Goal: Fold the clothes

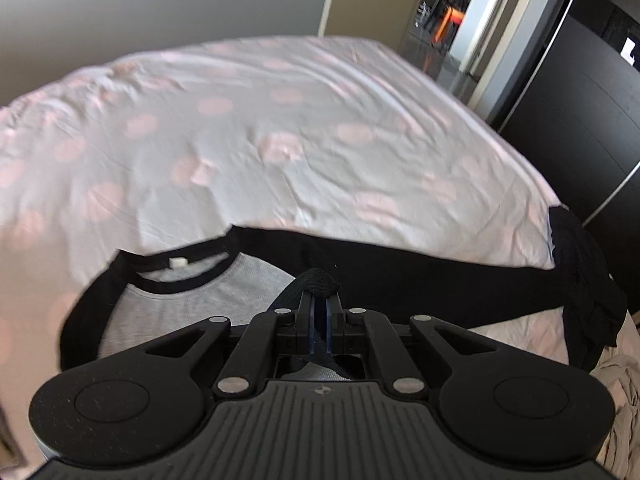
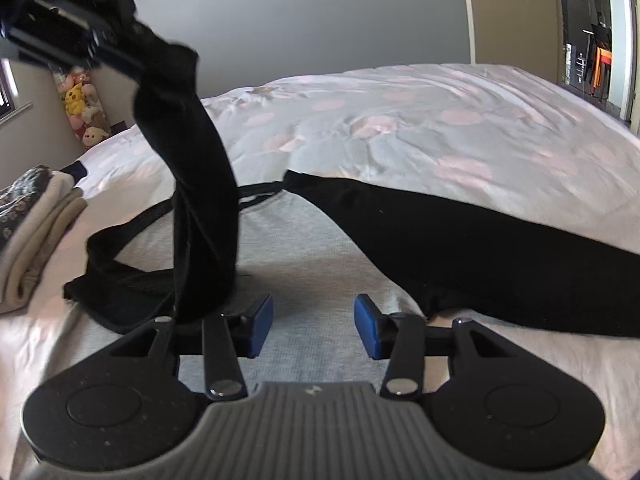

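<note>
Nearest, the right gripper (image 2: 314, 326) hovers with jaws apart and empty over the grey body of a raglan shirt (image 2: 304, 240) spread on the bed (image 2: 460, 120). To its left, the left gripper (image 1: 319, 300) is clamped on one black sleeve (image 2: 200, 184), lifting it. The other sleeve (image 2: 480, 248) lies flat beyond.

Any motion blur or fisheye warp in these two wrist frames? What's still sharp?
Left wrist: the bedspread is smeared by motion blur, its pink dots soft, while the left claw, shut on the black sleeve, stays sharp. Right wrist: milder blur, the right claw crisp; the doorway is bright. Both views: fisheye bends the bed's edges.
</note>
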Demonstrator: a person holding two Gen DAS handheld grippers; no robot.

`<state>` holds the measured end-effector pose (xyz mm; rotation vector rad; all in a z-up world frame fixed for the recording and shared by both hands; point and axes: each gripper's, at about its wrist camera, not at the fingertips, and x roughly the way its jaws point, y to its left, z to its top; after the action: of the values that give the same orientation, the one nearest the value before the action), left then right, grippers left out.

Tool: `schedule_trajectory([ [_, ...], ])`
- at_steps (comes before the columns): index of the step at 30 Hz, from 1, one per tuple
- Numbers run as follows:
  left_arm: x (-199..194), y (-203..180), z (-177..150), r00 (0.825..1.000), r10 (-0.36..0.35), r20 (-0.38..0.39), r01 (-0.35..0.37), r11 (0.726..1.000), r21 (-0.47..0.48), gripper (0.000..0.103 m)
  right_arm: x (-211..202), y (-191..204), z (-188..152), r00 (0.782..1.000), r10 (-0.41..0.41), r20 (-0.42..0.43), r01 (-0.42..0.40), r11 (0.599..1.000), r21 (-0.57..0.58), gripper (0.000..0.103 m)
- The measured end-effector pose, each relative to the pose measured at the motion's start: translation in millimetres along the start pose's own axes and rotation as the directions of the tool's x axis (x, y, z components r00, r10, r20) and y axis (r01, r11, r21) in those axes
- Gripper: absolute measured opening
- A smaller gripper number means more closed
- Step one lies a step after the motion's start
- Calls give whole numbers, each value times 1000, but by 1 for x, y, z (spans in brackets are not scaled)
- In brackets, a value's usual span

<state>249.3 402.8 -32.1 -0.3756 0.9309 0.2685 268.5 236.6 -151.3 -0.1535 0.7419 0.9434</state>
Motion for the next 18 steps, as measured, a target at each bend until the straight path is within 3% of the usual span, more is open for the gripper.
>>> schedule_trajectory([
  [5,64,-2,-4,994,-77,-82,79,997,22,3,16,-30,0,998,-46,-39,48,997,61,48],
  [10,102,-16,-10,979,-159,-130,165,985,40,4,11,-54,5,994,-105,-1,104,984,145,48],
  [13,102,-19,-14,971,-197,-137,204,978,40,15,9,-62,5,990,-143,17,138,975,173,48],
  [18,71,-5,-28,981,-170,-95,176,982,63,17,-2,-66,8,986,-149,70,133,972,196,47],
])
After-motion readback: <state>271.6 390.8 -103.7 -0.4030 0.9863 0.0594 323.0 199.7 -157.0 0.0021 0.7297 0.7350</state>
